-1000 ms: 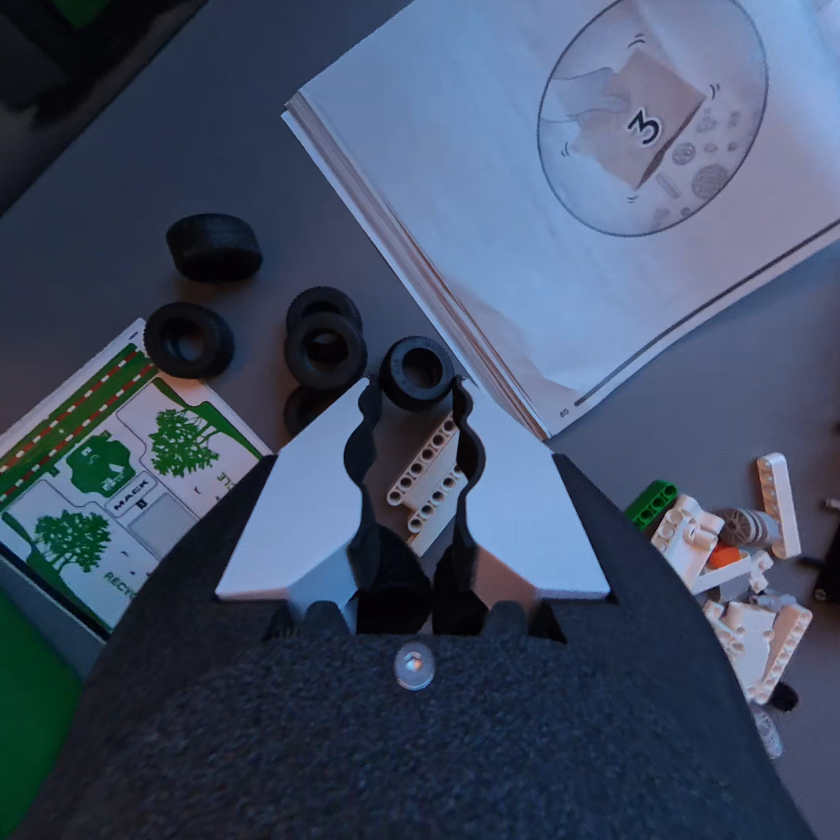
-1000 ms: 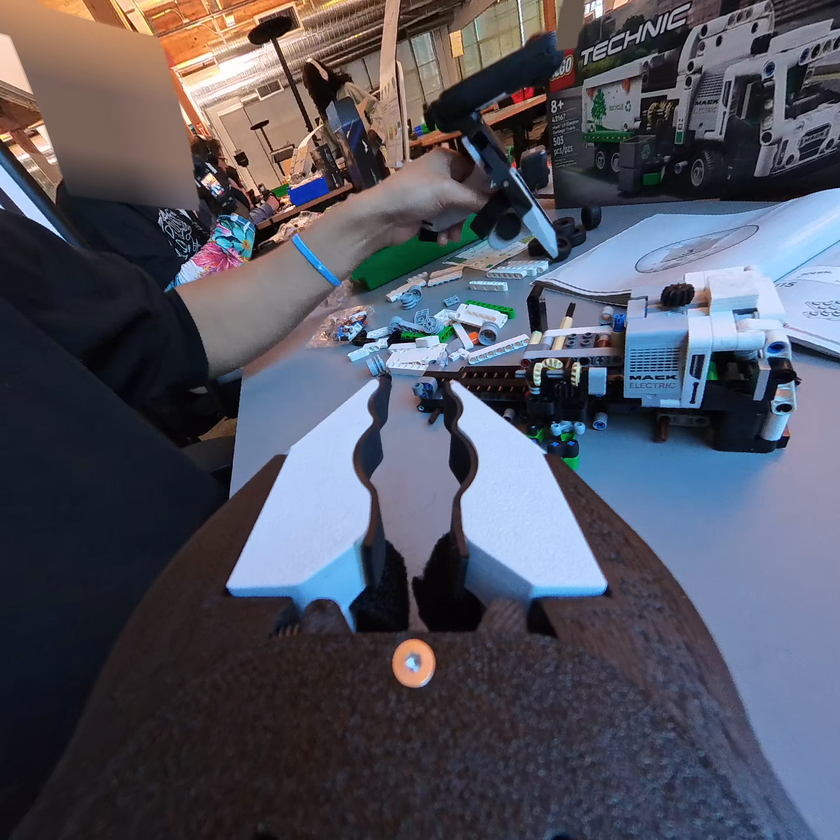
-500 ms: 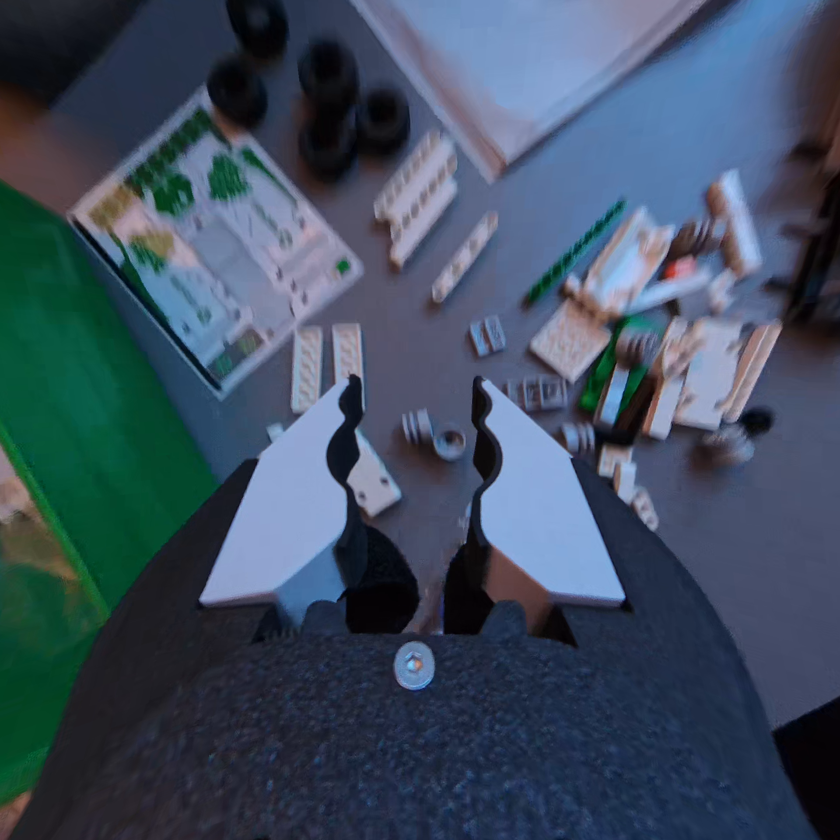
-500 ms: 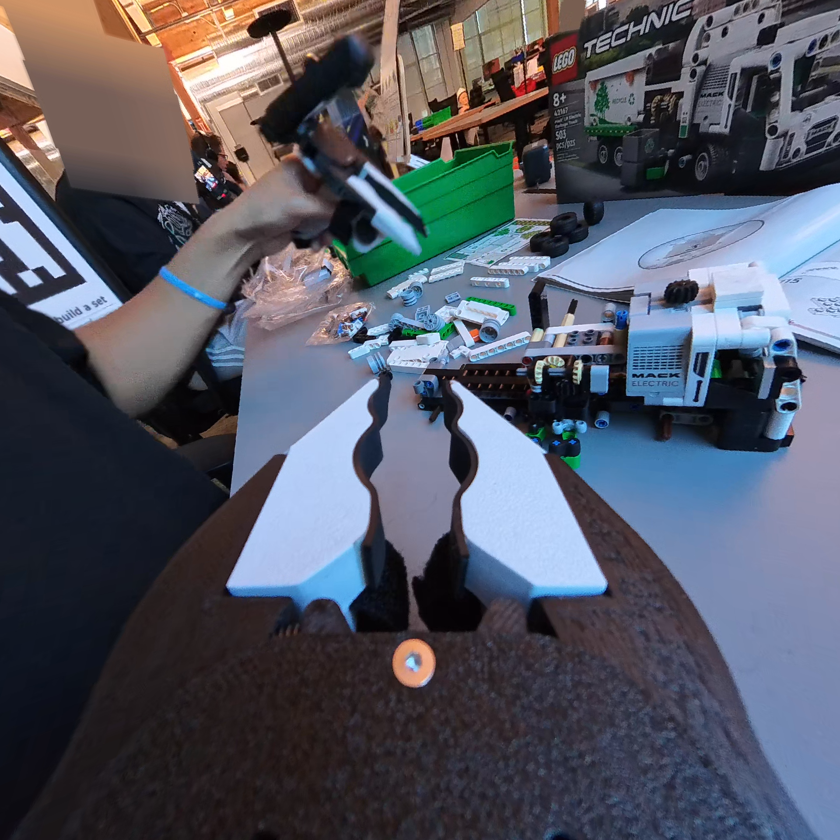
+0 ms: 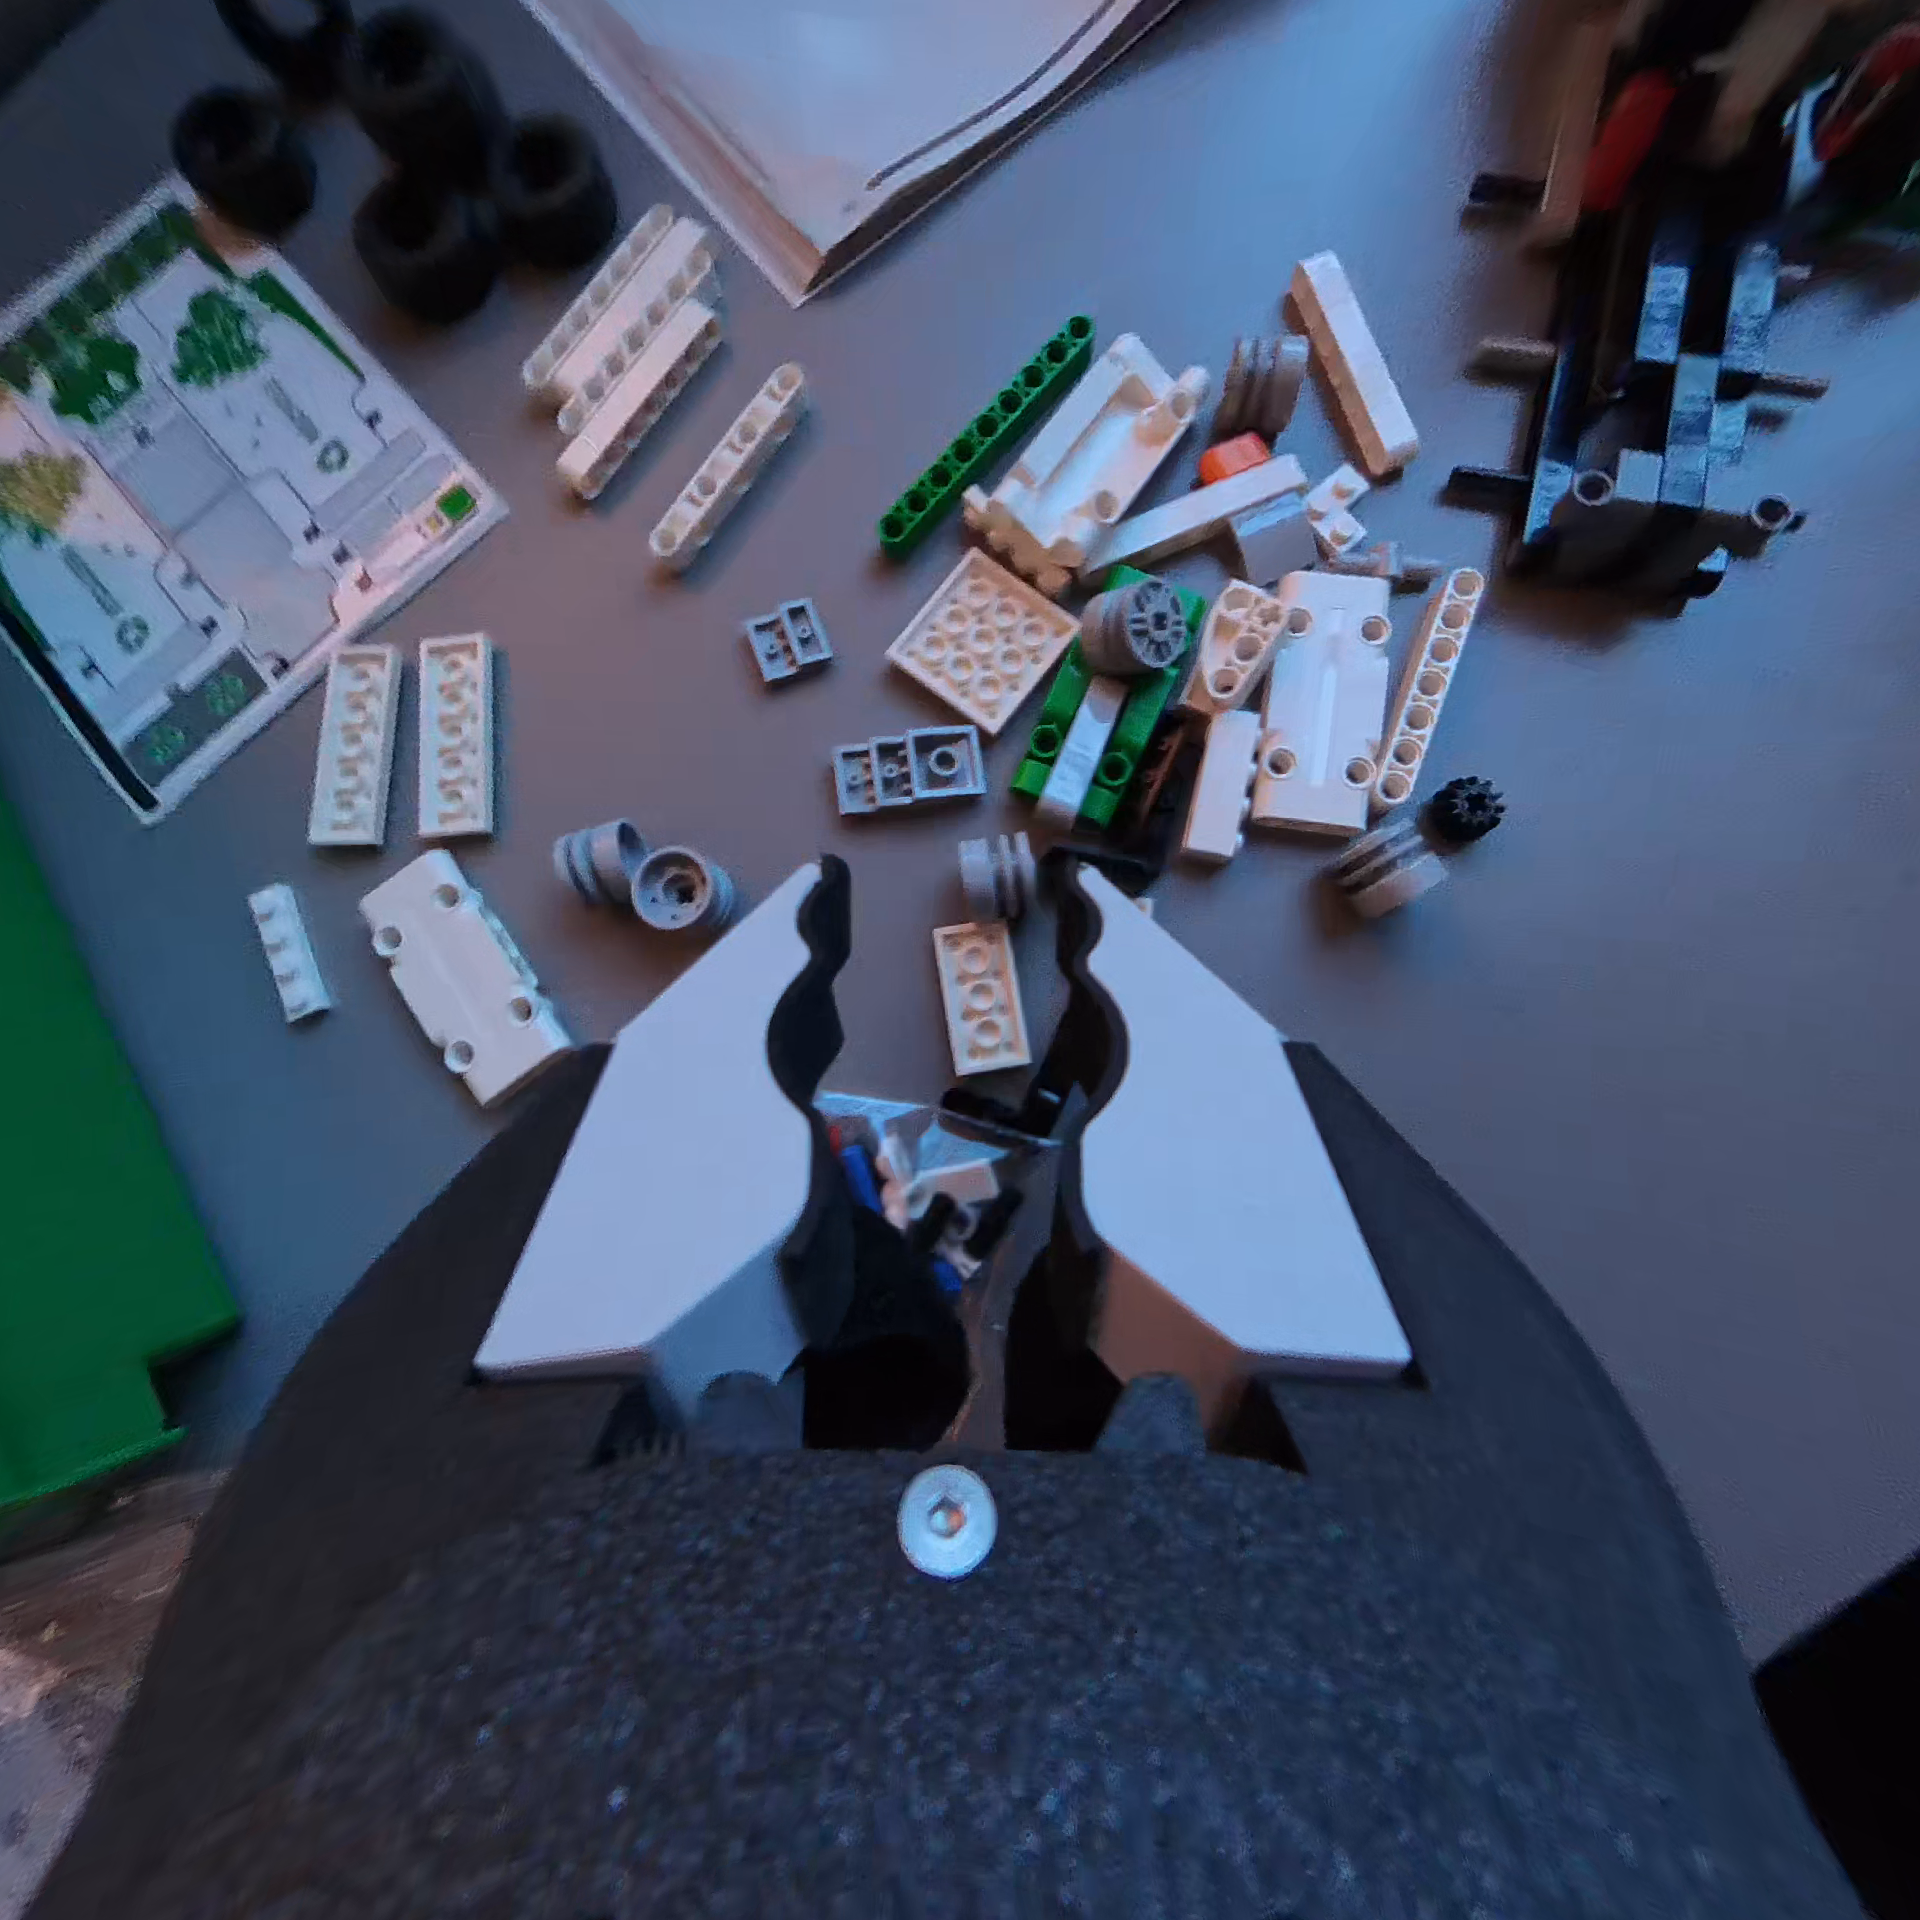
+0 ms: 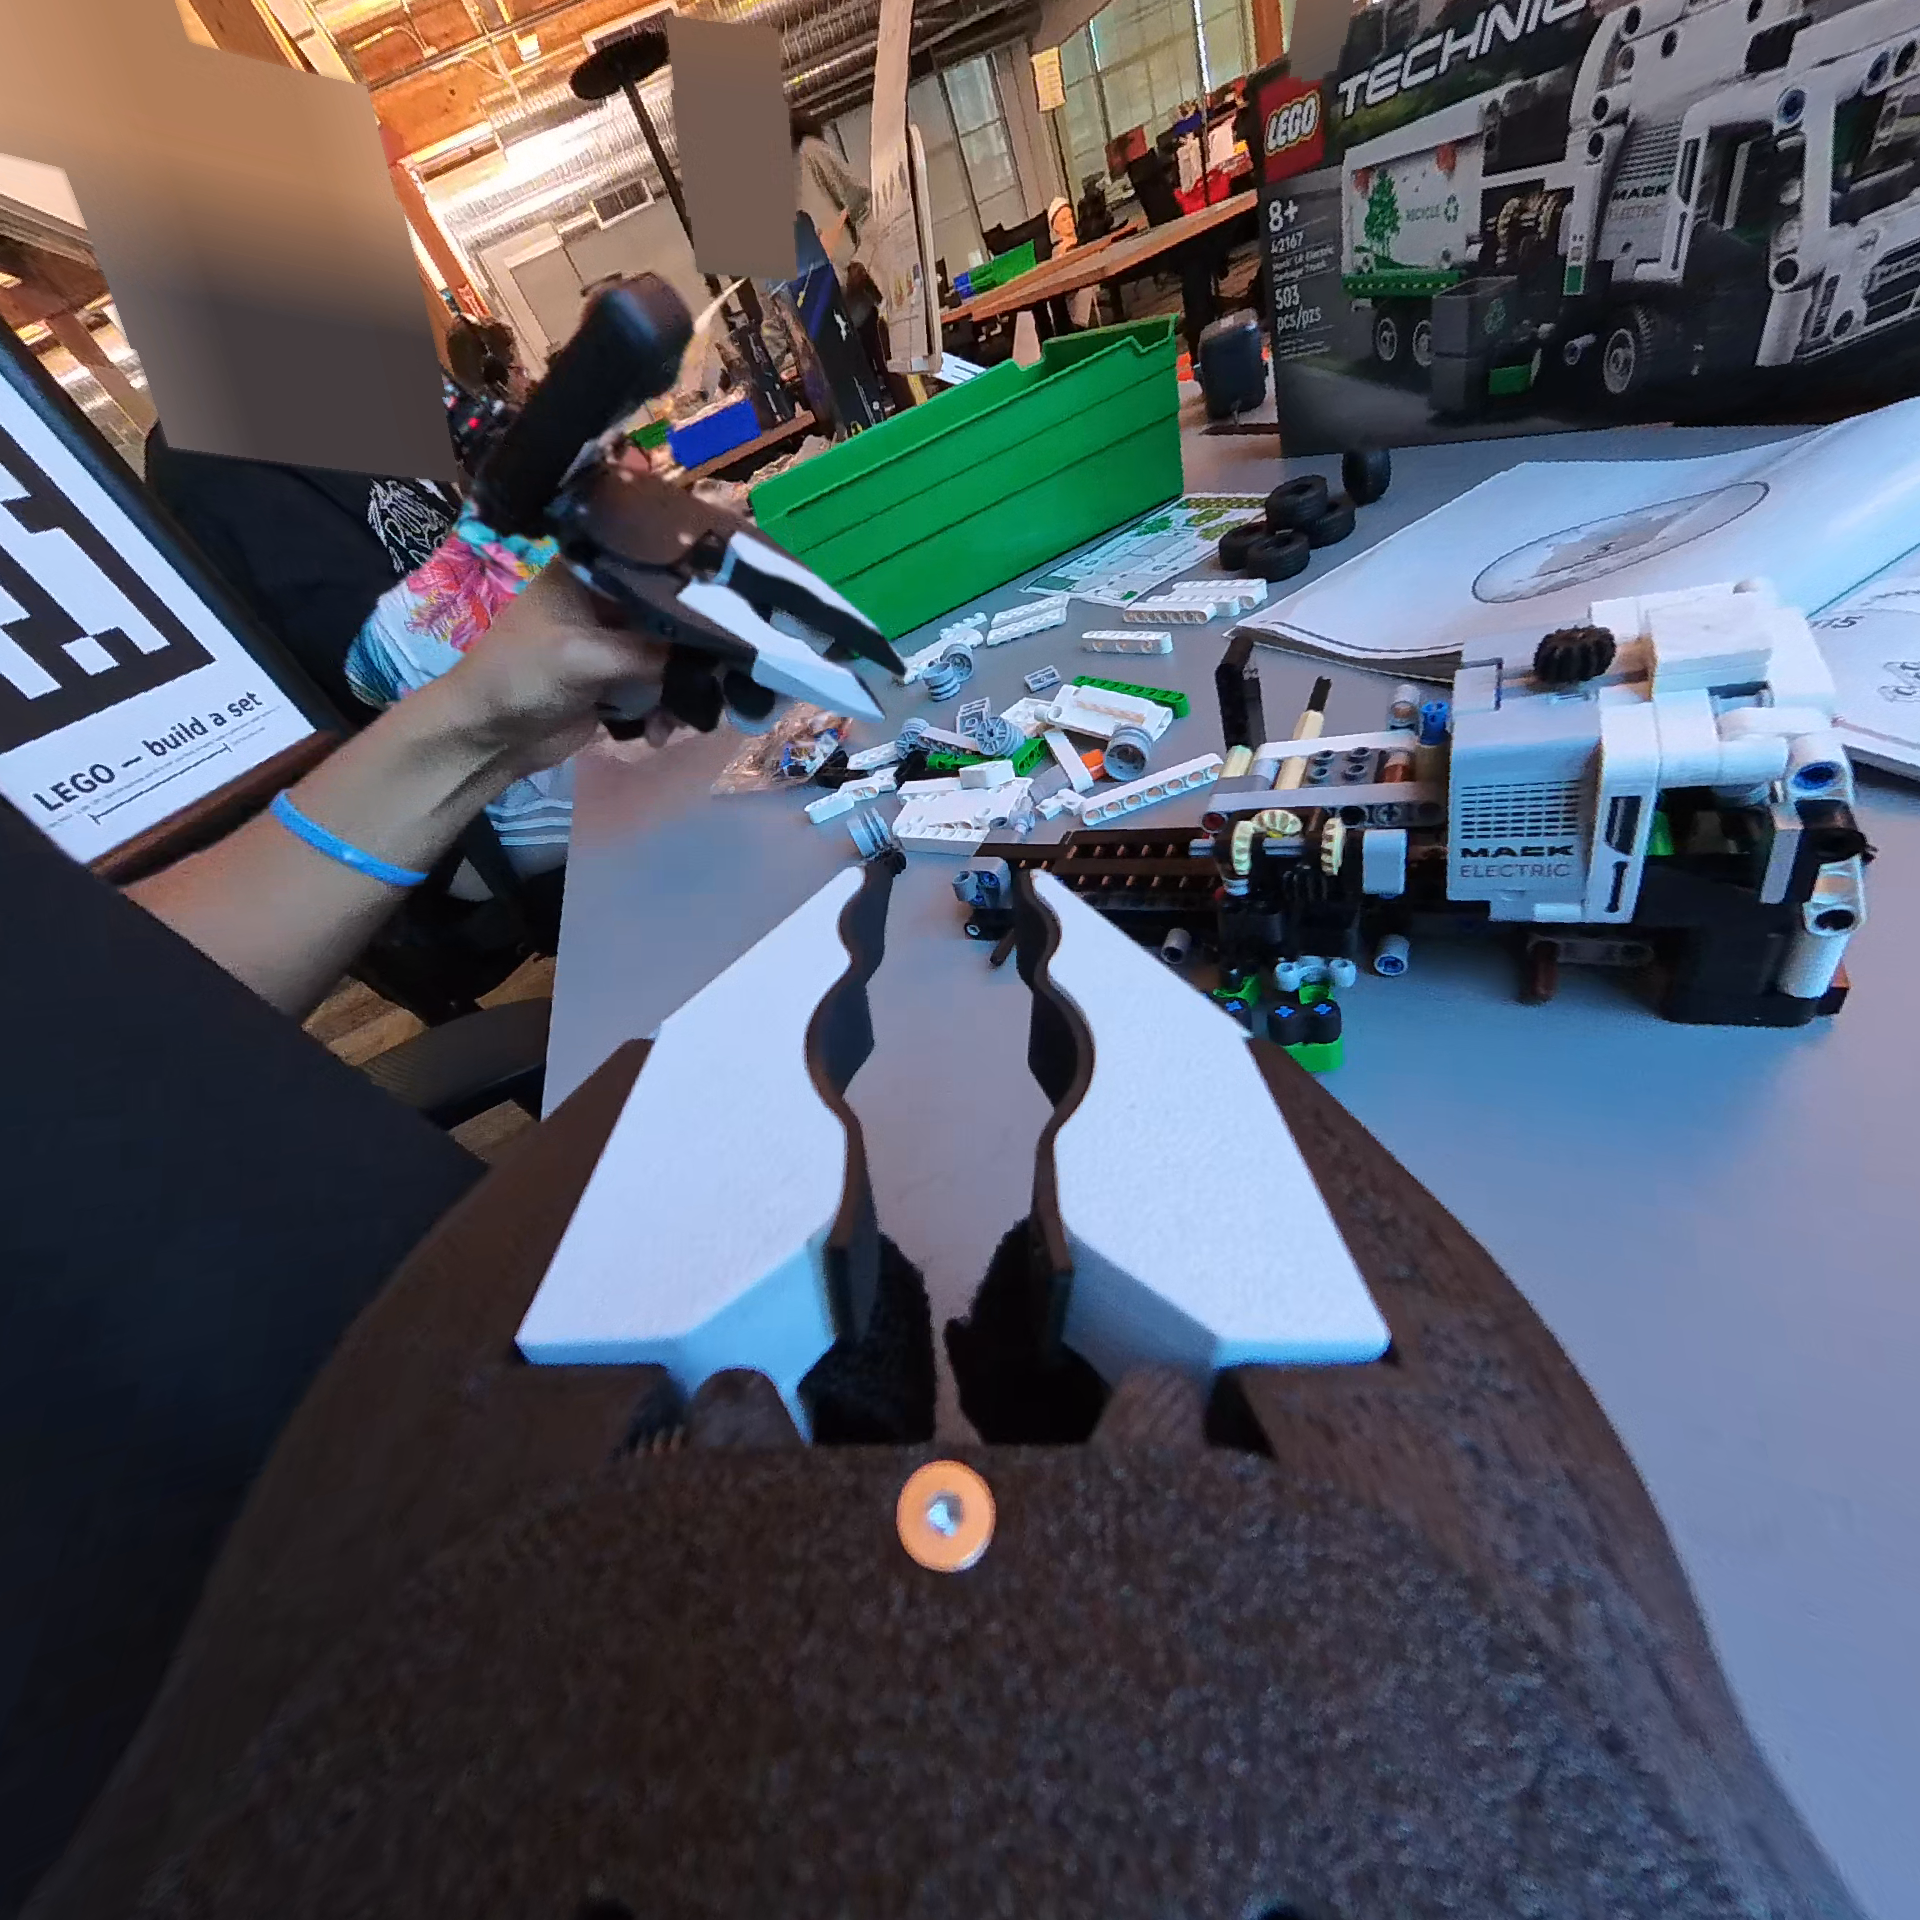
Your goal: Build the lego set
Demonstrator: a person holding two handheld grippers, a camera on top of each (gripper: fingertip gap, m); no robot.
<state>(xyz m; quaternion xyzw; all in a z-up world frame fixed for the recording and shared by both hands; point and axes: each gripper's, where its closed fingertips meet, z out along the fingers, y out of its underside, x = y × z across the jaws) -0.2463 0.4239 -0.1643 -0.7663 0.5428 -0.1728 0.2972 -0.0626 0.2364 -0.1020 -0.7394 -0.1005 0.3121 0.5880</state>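
My left gripper is open and empty, held above the loose pile of white, grey and green pieces. A white two-by-four plate and a grey pulley lie on the table under its gap. It also shows in the right wrist view, held in a hand above the pile's left end. My right gripper is open and empty, low over the table, pointing at the rear frame of the partly built white truck. The truck's black frame shows at the right.
Black tyres, a sticker sheet and the open instruction booklet lie beyond the pile. A green bin and the set's box stand behind. A clear bag of small parts lies near the pile. A framed sign stands at left. The left gripper's tips are roughly 25 cm from the right gripper's.
My left gripper has moved from over the tyres and booklet back to the near end of the loose pile, and its jaws stand wider apart. The right gripper has not moved.
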